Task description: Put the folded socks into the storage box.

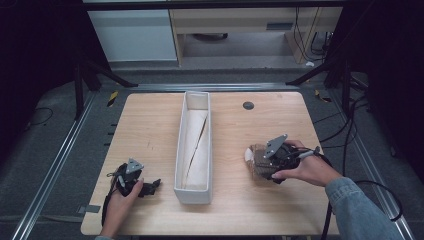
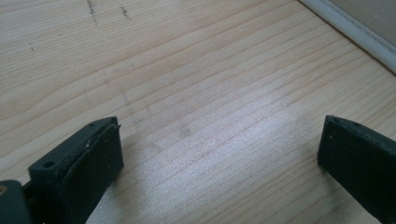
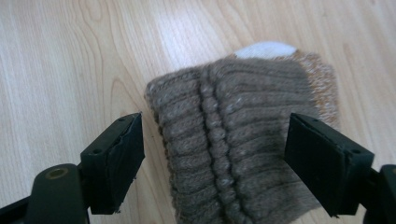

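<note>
Near the table's (image 1: 150, 125) right edge, our right gripper (image 3: 212, 154) straddles the brown sock (image 3: 238, 140), jaws apart, not pressing. Our left gripper (image 2: 219, 154) rests near the front left corner, jaws wide apart.

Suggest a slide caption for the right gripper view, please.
Open right claw straddling a folded brown knitted sock on the wooden table.

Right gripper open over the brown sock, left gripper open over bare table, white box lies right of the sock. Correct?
Not quite. The high view shows the box left of the sock, mid-table between the right gripper and the left gripper. The rest holds.
</note>
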A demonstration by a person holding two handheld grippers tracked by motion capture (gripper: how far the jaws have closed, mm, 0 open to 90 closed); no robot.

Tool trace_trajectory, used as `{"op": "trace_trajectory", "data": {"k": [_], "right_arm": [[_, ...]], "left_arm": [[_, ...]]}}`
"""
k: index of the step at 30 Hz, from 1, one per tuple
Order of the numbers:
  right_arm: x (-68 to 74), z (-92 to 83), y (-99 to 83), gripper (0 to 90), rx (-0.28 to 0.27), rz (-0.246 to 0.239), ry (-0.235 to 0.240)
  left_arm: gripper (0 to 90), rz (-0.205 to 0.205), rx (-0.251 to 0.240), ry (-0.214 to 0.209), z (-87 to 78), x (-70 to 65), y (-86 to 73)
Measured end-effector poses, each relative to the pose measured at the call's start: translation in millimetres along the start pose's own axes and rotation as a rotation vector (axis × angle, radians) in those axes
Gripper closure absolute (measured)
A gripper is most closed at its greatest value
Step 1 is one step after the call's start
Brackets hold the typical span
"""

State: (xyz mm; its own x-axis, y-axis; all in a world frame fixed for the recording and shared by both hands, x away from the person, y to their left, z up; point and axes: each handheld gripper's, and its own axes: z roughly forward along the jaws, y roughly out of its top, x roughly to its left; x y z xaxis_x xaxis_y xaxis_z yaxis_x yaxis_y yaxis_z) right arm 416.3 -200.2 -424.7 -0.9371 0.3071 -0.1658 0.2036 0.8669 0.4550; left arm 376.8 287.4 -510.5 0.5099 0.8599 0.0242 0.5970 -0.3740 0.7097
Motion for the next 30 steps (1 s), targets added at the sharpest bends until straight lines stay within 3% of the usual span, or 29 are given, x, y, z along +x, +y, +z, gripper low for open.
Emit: {"op": "trace_trajectory", "data": {"k": [8,17,24,30], "right_arm": [[4.7,13.2,-5.3,20.5,0.025,-0.014,-0.02],[11.0,22.3,-8.4,23.1,0.064,-0.094,-0.087],[10.9,21.6,-6.8,36.2,0.071,-0.086,-0.114],[7.2,17.1,-5.3,48.6,0.069,-0.051,-0.091]], "left_arm": [[0.0,0.0,0.0,0.0,0.0,0.0,0.0],[0.0,0.0,0.0,0.0,0.0,-0.1,0.0],[0.0,0.0,0.0,0.0,0.0,0.0,0.0],[0.0,0.0,0.0,0.0,0.0,-0.1,0.0]]}}
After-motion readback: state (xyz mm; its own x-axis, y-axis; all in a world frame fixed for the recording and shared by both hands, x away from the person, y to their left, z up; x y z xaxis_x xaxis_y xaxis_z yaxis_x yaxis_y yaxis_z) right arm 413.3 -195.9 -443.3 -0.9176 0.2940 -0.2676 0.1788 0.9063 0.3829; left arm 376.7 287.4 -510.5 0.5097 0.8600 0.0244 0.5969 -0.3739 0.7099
